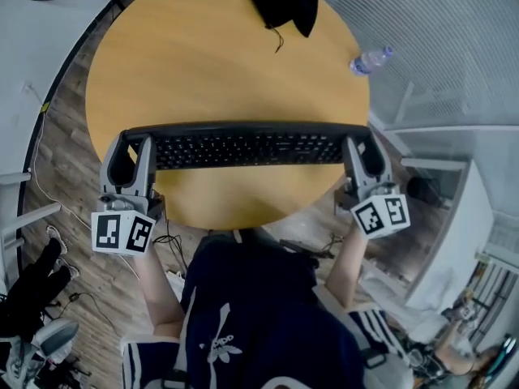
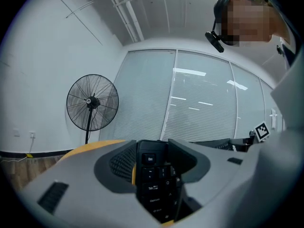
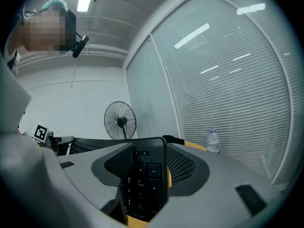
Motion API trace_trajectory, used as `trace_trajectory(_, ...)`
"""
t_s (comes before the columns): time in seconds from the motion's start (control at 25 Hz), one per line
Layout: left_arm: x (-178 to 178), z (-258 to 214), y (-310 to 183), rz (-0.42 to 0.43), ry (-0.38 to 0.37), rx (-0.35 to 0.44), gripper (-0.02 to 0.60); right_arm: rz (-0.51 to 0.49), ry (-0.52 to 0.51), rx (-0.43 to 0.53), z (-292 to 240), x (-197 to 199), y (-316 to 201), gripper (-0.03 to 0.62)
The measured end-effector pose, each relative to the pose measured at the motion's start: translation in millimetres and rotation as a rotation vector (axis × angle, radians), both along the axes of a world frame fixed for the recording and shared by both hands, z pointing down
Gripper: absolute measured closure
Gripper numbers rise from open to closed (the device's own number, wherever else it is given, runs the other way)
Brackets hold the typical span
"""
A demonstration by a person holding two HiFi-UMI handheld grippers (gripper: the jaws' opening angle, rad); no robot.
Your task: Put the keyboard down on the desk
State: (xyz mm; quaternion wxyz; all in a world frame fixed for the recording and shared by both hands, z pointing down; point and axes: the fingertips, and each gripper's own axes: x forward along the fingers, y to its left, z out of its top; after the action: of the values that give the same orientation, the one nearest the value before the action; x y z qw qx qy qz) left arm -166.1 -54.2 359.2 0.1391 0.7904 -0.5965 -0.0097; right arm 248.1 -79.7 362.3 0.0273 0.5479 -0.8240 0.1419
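The keyboard [image 1: 247,146] is black and full-length, a long slim slab with dark keys and a raised rear edge. It lies crosswise over the near half of the round, yellow-topped desk [image 1: 227,71], its 2 ends reaching almost to the desk's left and right rim. Whether its underside rests on the wood or hangs just above it cannot be told. In the left gripper view the key legends "Esc" and "Tab" read clearly on its end column; in the right gripper view the number-pad keys show a "+" and little else that is legible. The left gripper [image 1: 135,146] pinches the keyboard's left end, its 2 grey jaws closed against the top and bottom faces with the black ribbed pads pressed to the casing. The right gripper [image 1: 361,148] clamps the right end the same way, with the number pad filling the gap between its jaws. Both grippers sit level with each other at the desk's near edge. Farther off, a black pouch [image 1: 284,2] with a cord lies at the far rim, a clear water bottle [image 1: 371,59] lies near the right rim, and a pedestal fan [image 2: 91,102] stands by the wall.
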Motion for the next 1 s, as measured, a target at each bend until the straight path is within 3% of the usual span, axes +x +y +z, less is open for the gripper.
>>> trace_trajectory(0.6,9,96,7,0.008,0.008,-0.154,0.383,-0.038,0.052,-0.1,81,3,-3,0.373)
trace_trajectory(0.76,10,110,4,0.021,-0.006,-0.18,0.383,-0.012,0.009,-0.134,106,10,0,0.373)
trace_trajectory(1.0,7,129,4,0.021,-0.015,-0.224,0.383,-0.024,0.031,-0.175,124,2,-1,0.373)
